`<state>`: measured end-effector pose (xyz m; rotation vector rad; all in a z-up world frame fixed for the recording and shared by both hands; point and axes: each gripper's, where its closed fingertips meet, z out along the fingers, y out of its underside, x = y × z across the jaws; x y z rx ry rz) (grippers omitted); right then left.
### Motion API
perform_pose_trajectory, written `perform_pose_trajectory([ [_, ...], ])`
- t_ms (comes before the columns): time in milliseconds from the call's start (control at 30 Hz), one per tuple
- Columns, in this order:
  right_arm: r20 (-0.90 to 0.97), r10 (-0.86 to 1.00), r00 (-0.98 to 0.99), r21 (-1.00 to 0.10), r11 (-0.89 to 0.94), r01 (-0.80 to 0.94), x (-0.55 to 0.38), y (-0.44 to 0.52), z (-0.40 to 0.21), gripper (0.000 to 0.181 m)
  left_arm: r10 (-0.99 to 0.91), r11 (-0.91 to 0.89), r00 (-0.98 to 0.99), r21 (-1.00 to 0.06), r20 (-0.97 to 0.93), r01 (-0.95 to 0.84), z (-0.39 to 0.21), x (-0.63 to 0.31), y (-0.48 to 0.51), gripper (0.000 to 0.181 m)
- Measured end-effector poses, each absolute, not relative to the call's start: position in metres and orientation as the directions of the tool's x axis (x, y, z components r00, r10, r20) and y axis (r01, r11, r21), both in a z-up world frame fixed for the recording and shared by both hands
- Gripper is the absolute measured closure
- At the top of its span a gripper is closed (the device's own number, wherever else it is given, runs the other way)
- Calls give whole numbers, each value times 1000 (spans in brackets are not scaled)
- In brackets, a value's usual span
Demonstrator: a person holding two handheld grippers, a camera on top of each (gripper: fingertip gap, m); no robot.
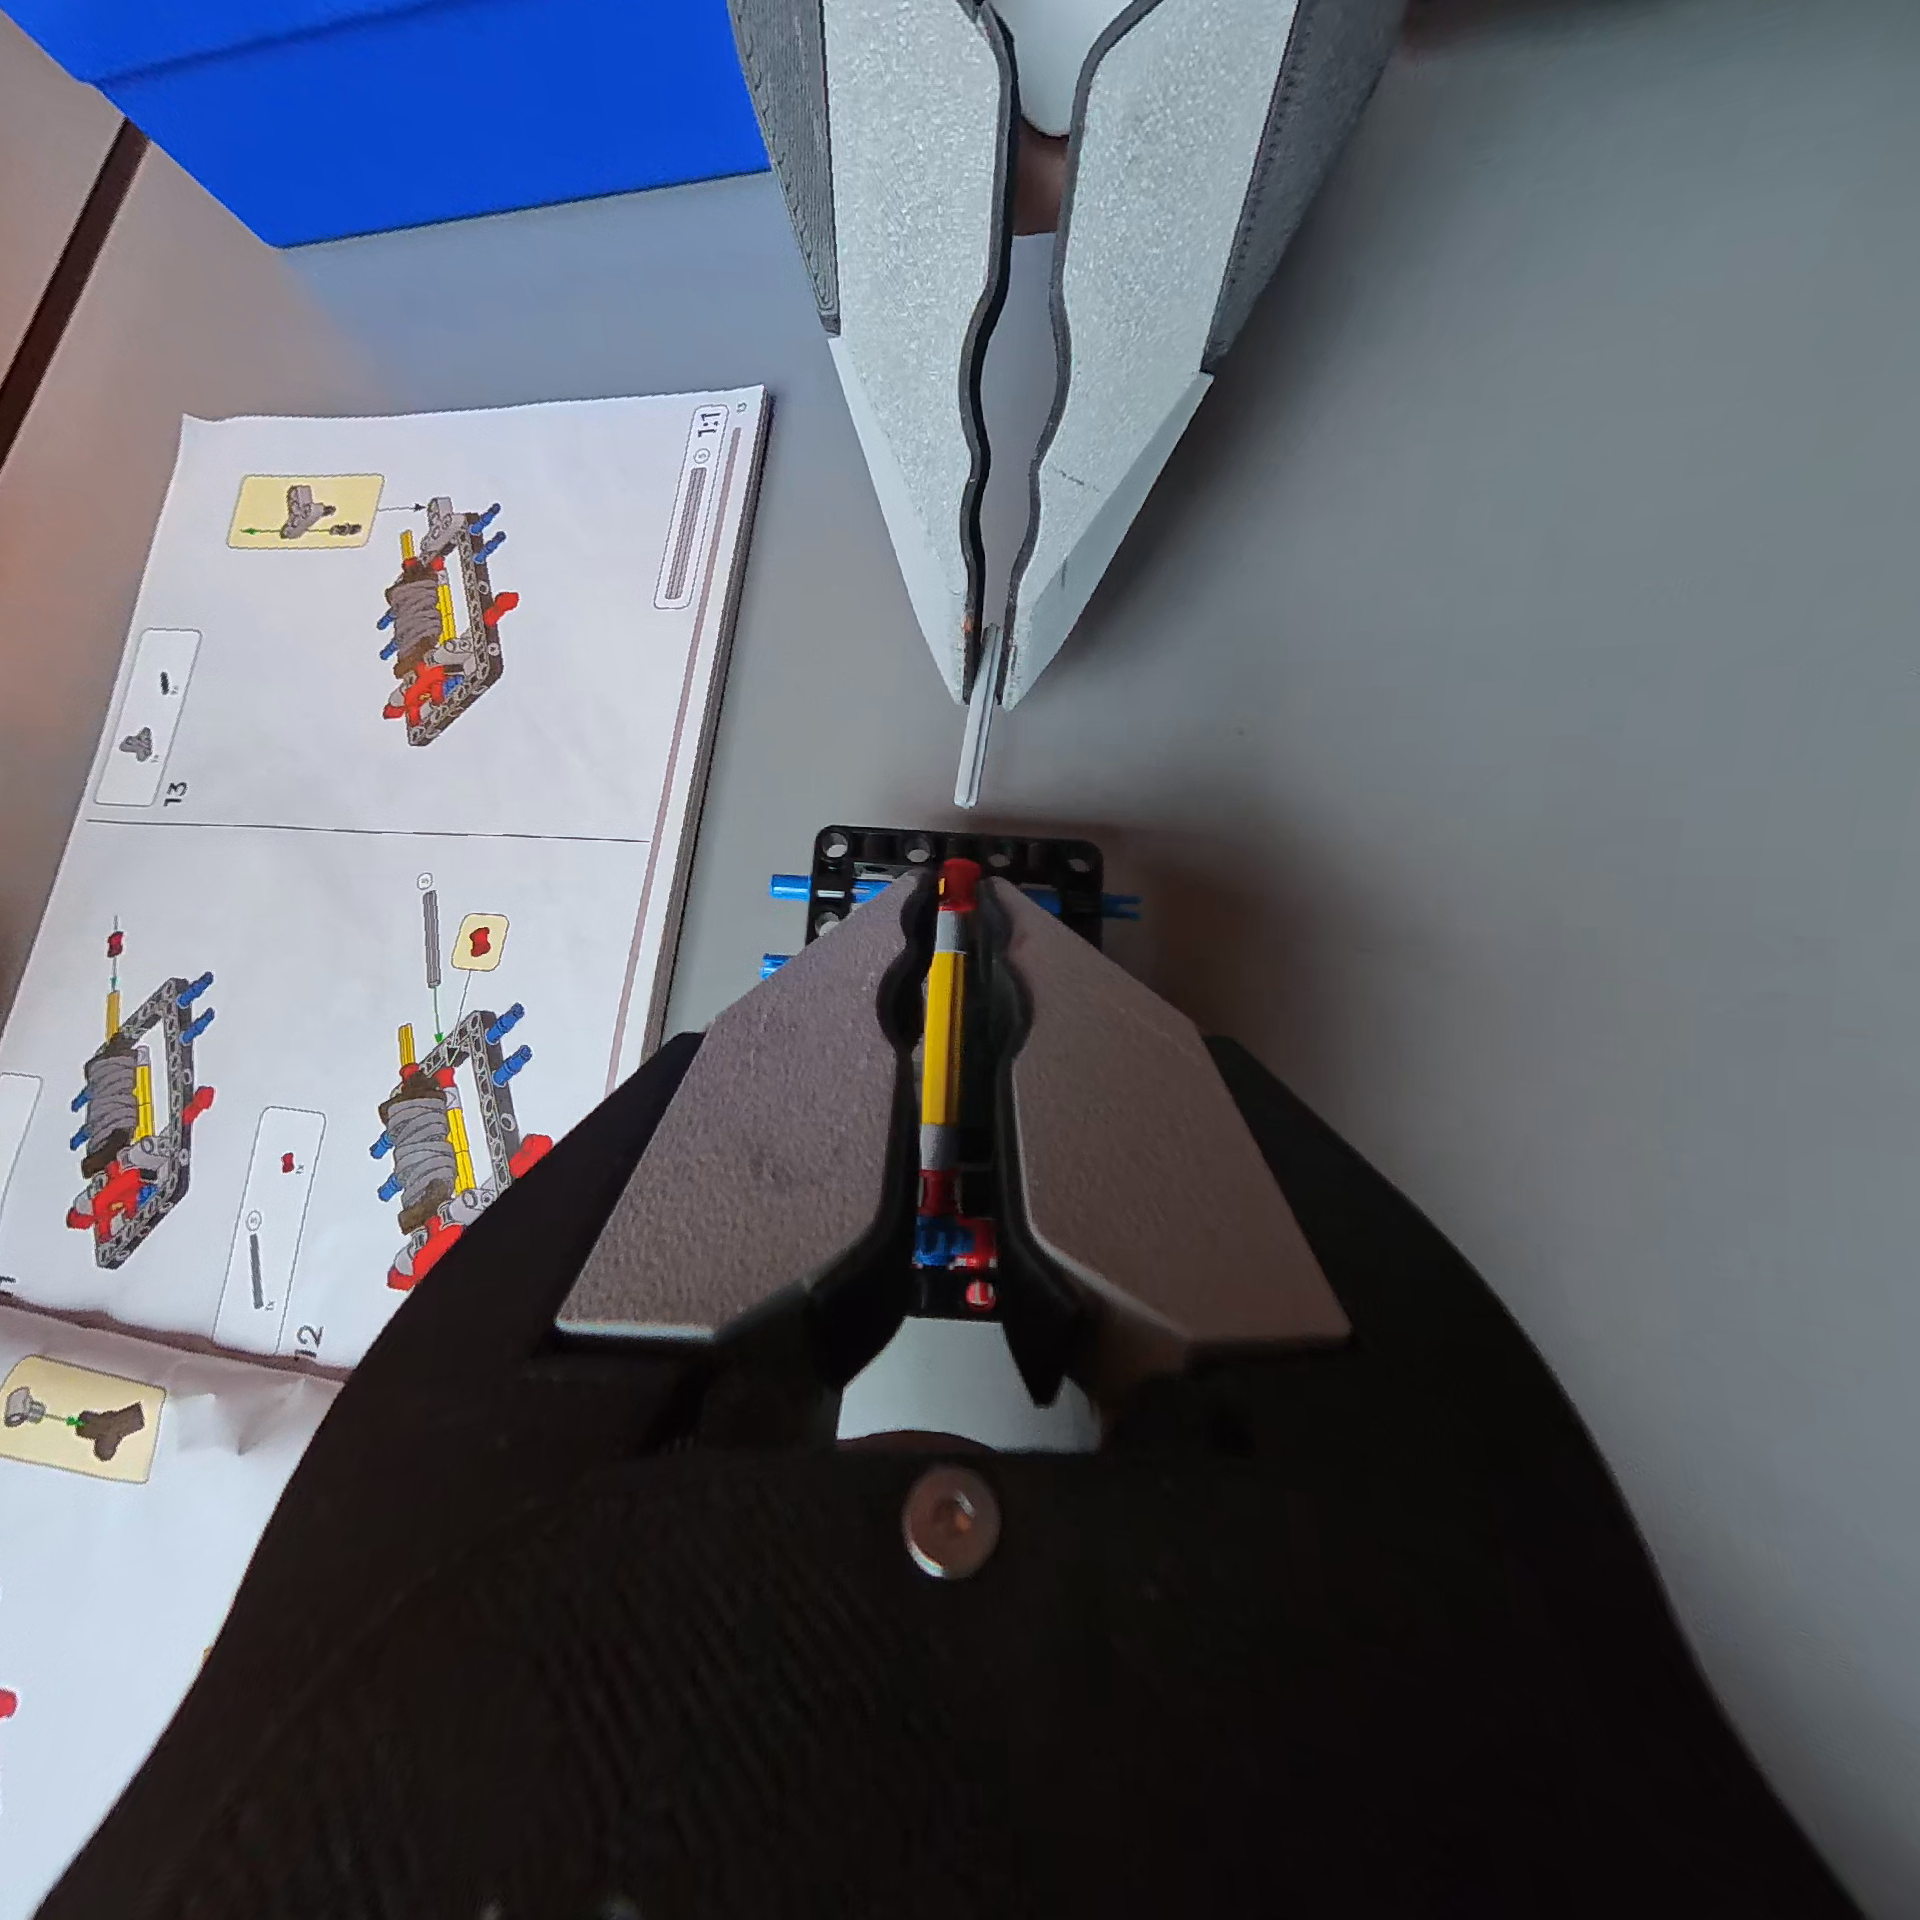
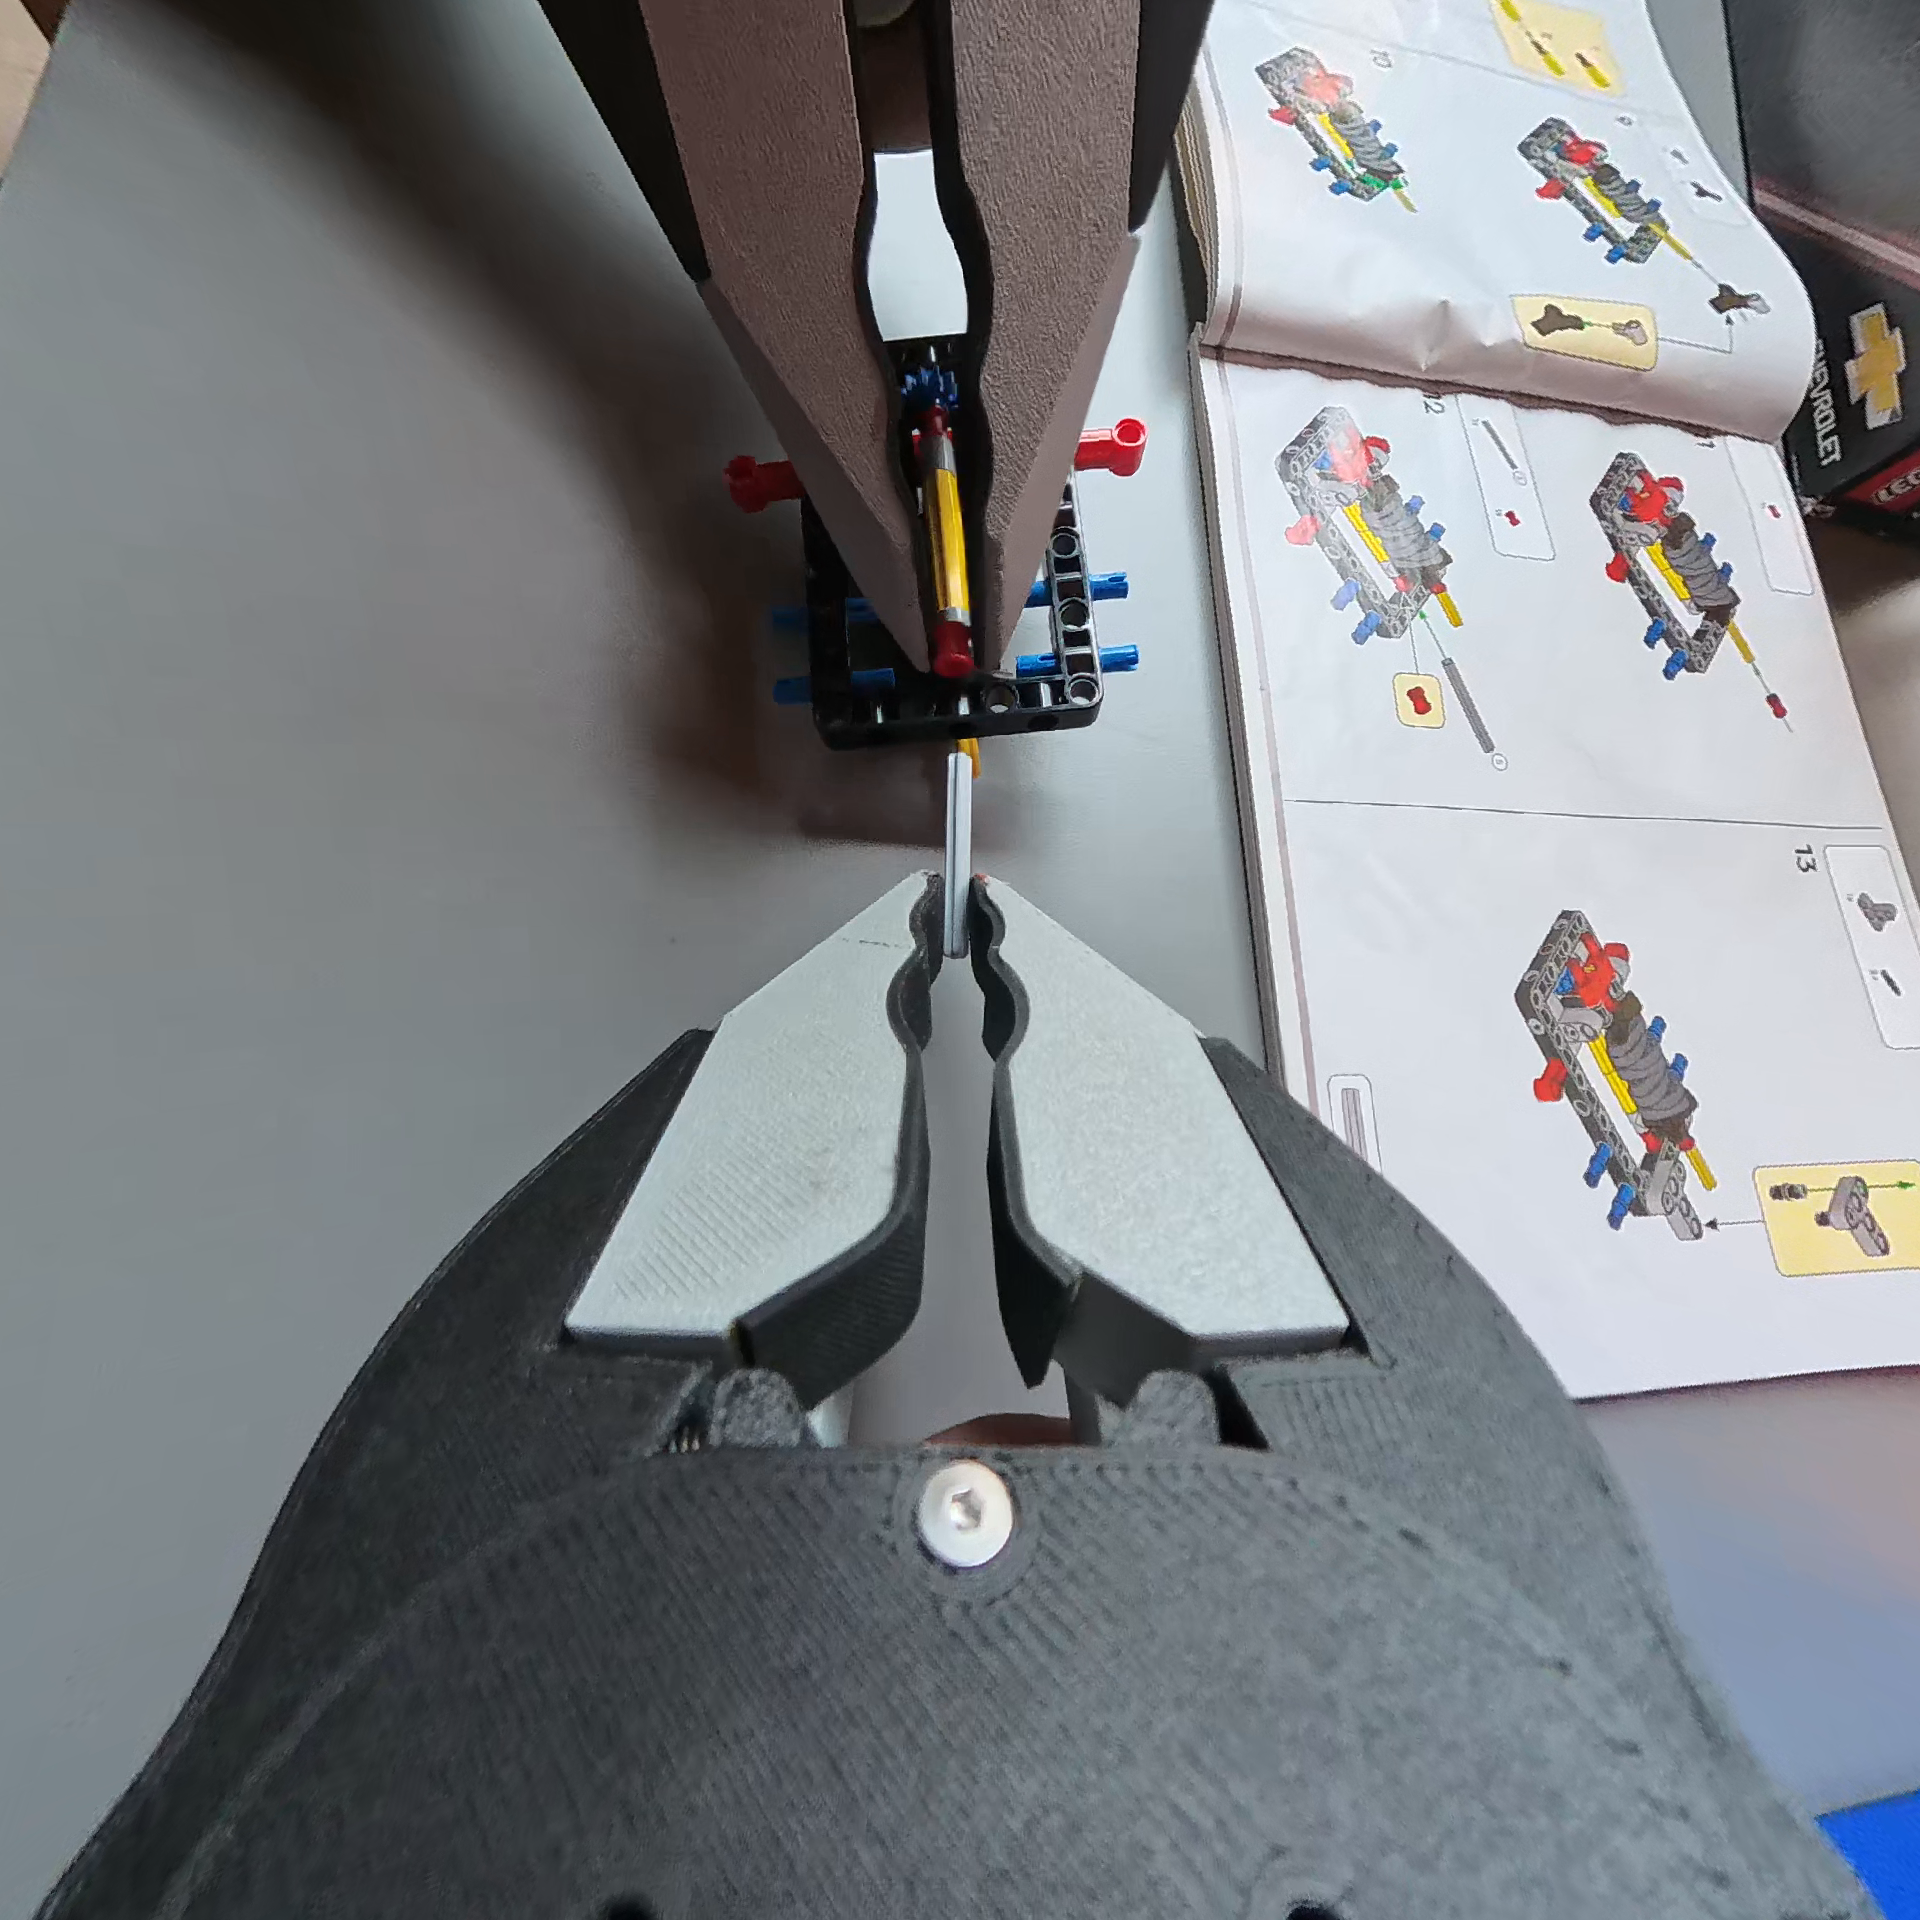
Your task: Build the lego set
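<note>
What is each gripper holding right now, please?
Left gripper: shut on the frame assembly, jaws around its yellow axle.
Right gripper: shut on a grey axle, pointing at the frame.

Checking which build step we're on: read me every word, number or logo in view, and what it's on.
I can't quote writing; these bear it:
Instruction booklet: step numbers and small part counts beside the diagrams, legible.
Black box, right edge of the right wrist view: white lettering, a yellow emblem, a red logo cut off.
Lego frame, grey axle, left gripper, right gripper: nothing legible.
</note>
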<state>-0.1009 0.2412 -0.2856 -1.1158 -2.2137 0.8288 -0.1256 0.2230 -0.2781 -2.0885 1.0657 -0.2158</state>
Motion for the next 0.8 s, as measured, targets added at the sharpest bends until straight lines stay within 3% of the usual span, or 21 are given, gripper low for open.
perform_pose_trajectory([
  [800, 132, 831, -540, -728, 451, 516, -106, 239, -288, 180, -749, -372, 650, -732, -127, -571, -281, -126, 225, 176],
])
